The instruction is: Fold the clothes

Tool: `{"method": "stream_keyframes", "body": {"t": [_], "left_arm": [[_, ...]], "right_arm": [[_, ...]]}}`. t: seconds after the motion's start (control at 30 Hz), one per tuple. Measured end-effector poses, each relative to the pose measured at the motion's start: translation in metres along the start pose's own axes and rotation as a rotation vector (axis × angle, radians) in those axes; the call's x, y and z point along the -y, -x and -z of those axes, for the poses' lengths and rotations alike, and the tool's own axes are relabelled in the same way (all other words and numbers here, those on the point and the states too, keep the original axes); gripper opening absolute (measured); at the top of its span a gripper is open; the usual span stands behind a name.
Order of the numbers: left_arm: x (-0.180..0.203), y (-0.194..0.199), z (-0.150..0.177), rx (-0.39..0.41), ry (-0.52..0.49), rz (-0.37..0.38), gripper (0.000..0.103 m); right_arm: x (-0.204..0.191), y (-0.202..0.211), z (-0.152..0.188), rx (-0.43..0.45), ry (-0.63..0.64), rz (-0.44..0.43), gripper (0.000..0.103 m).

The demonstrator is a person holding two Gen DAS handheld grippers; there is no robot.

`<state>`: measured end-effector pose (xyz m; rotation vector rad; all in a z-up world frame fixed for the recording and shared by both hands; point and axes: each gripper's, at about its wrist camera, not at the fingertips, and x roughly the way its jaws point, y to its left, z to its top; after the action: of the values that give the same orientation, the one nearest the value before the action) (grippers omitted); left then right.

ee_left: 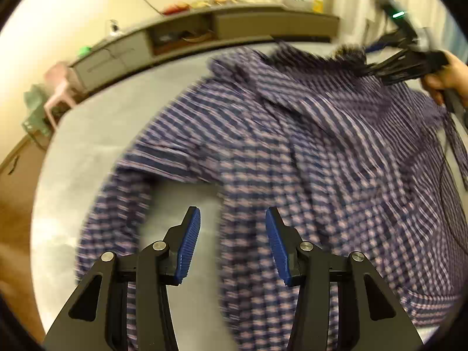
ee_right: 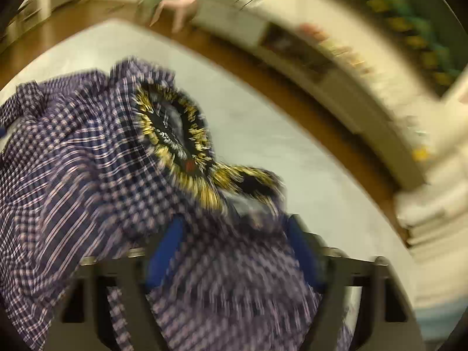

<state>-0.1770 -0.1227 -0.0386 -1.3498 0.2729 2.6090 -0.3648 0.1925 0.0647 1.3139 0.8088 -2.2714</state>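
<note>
checked shirt (ee_left: 307, 152) perhaps in right gripper (ee_right: 237, 251)

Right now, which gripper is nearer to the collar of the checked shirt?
Right. The right gripper has shirt cloth between its fingers just below the collar; the left gripper is open near the shirt's lower part.

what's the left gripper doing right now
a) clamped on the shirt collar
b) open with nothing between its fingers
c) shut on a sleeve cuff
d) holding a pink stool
b: in the left wrist view the left gripper has its blue pads spread wide apart, hovering over the checked shirt and the grey surface with no cloth pinched between them.
</note>
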Motion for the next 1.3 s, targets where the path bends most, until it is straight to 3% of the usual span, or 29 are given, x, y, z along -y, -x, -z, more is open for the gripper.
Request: {"method": "stream_keyframes", "body": {"t": [0.03,0.1,0.17,0.23,0.27,0.33,0.37,0.43,0.57,0.63,0.67,0.73,0.77,0.83,0.9,0.97,1.03,1.07,1.1,1.2,1.3], "left_arm": [[-0.01,0.002,-0.003,0.027,0.025,-0.013,0.048],[-0.033,0.003,-0.007,0.059,0.092,-0.025,0.048],[-0.049,-0.002,-0.005,0.04,0.127,-0.042,0.048],[-0.061,-0.008,-0.002,0.011,0.148,-0.068,0.048],[-0.066,-0.011,0.0,-0.002,0.158,-0.077,0.048],[-0.074,-0.015,0.001,-0.02,0.176,-0.092,0.048],[-0.077,-0.016,0.001,-0.024,0.184,-0.097,0.048],[-0.085,-0.019,0.002,-0.042,0.195,-0.112,0.048],[-0.116,-0.04,0.015,-0.12,0.249,-0.185,0.051],[-0.135,-0.041,0.018,-0.123,0.296,-0.305,0.049],[-0.144,-0.042,0.019,-0.129,0.302,-0.406,0.039],[-0.156,-0.044,0.021,-0.14,0.27,-0.659,0.038],[-0.162,-0.045,0.022,-0.143,0.271,-0.728,0.038],[-0.165,-0.032,0.021,-0.118,0.325,-0.696,0.038],[-0.16,-0.014,0.017,-0.066,0.36,-0.648,0.038],[-0.132,0.009,0.005,0.035,0.321,-0.568,0.037],[-0.099,0.017,-0.004,0.11,0.267,-0.383,0.042],[-0.079,0.011,-0.008,0.118,0.229,-0.26,0.045],[-0.061,0.001,-0.011,0.109,0.181,-0.192,0.045],[-0.023,-0.044,-0.012,0.016,0.026,-0.221,0.045],[-0.057,-0.065,-0.006,-0.066,0.097,-0.3,0.042]], "right_arm": [[0.021,-0.016,-0.016,-0.027,-0.072,-0.028,0.018],[0.085,-0.03,-0.036,0.024,-0.366,-0.079,0.019],[0.133,-0.039,-0.042,0.067,-0.612,-0.105,0.04],[0.146,-0.045,-0.036,0.067,-0.705,-0.134,0.048],[0.145,-0.042,-0.03,0.067,-0.707,-0.184,0.048],[0.137,-0.022,-0.01,0.102,-0.69,-0.2,0.05],[0.129,-0.009,0.007,0.107,-0.663,-0.193,0.058],[0.112,0.017,0.041,0.115,-0.606,-0.178,0.062],[0.081,0.028,0.127,-0.041,-0.421,-0.041,0.062],[0.089,0.017,0.167,-0.123,-0.409,0.036,0.062],[0.1,0.01,0.185,-0.151,-0.43,0.07,0.066],[0.129,0.009,0.209,-0.103,-0.512,0.108,0.066],[0.144,0.007,0.216,-0.107,-0.544,0.19,0.066],[0.161,0.006,0.224,-0.128,-0.565,0.333,0.066],[0.154,0.022,0.225,-0.054,-0.599,0.277,0.066],[0.148,0.039,0.227,0.021,-0.632,0.222,0.066],[0.129,0.051,0.222,0.08,-0.606,0.144,0.066],[0.121,0.045,0.219,0.068,-0.574,0.128,0.066],[0.114,0.039,0.215,0.056,-0.543,0.112,0.066],[0.11,0.025,0.214,0.023,-0.504,0.096,0.066],[0.142,0.014,0.23,-0.003,-0.563,0.137,0.067]]}}
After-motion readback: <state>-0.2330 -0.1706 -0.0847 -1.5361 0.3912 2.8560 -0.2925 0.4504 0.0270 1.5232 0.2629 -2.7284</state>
